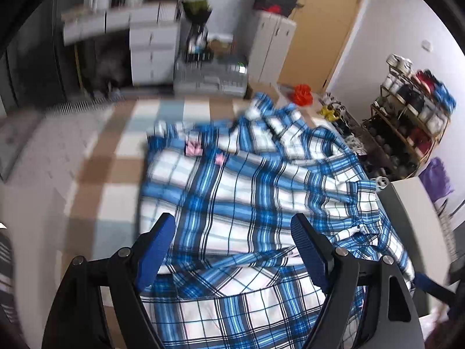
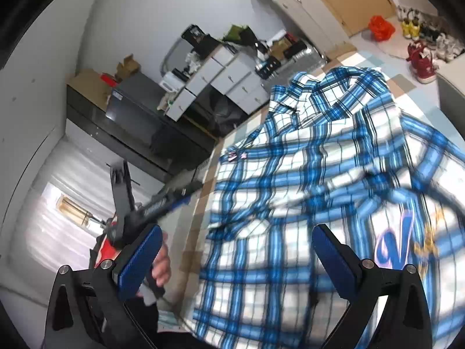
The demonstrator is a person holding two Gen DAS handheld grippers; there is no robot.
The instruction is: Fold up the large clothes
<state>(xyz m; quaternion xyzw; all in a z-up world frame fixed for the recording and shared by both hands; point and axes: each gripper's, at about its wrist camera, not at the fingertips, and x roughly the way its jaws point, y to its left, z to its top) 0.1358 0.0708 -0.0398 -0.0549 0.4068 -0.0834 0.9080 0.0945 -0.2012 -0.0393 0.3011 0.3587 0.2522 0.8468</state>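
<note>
The left hand-held gripper (image 1: 232,250) hangs released, jaws wide, above the one blue-and-white plaid shirt (image 1: 250,192), which lies rumpled on the checkered floor (image 1: 96,171) just ahead of and beneath its fingertips. The right hand-held gripper (image 2: 237,257) is likewise spread and empty over the same shirt. The shirt's near hem is cut off below; motion blur smears its printed design.

Past my work I see a checked floor mat (image 1: 96,171) in tan, white and pale blue. White drawer units (image 1: 154,46) stand against the far wall, a tall white cabinet (image 1: 270,46) beside a wooden door (image 1: 322,29). An orange bag (image 1: 302,94) sits on the floor; a shoe rack (image 1: 407,122) lines the right wall.
</note>
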